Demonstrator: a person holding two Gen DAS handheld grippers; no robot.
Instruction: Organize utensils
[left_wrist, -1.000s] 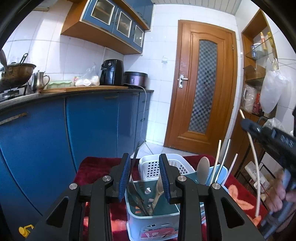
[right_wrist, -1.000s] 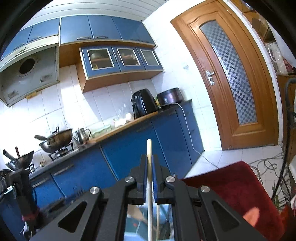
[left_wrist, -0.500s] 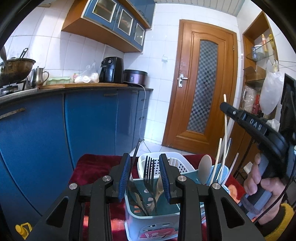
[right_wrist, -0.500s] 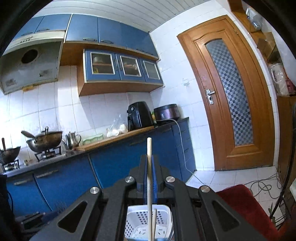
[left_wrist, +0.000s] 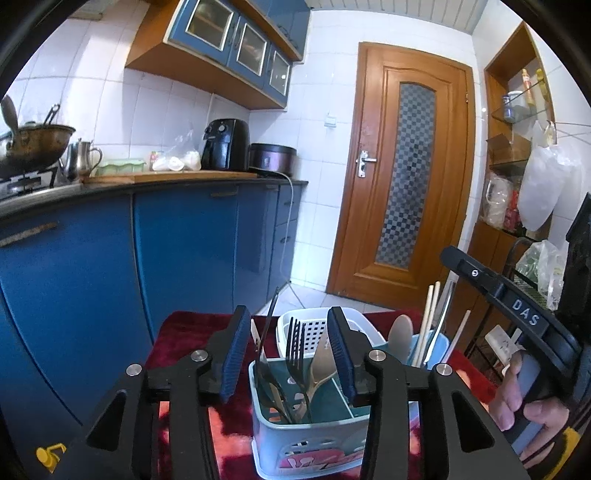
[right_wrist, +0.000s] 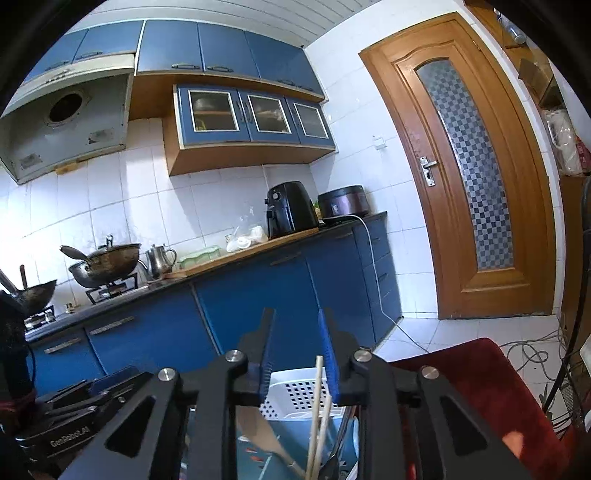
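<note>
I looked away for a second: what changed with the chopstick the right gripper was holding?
The right gripper opened and let go of the chopstick, which now stands in the blue holder with the others. The left gripper stayed open above the utensil caddy, holding nothing.

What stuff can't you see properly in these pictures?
- Left view: the lower ends of the fork and other cutlery, hidden inside the caddy.
- Right view: the chopsticks' lower ends, cut off by the bottom edge.
- Left view: the right gripper's fingers, out of frame; only its body shows.
</note>
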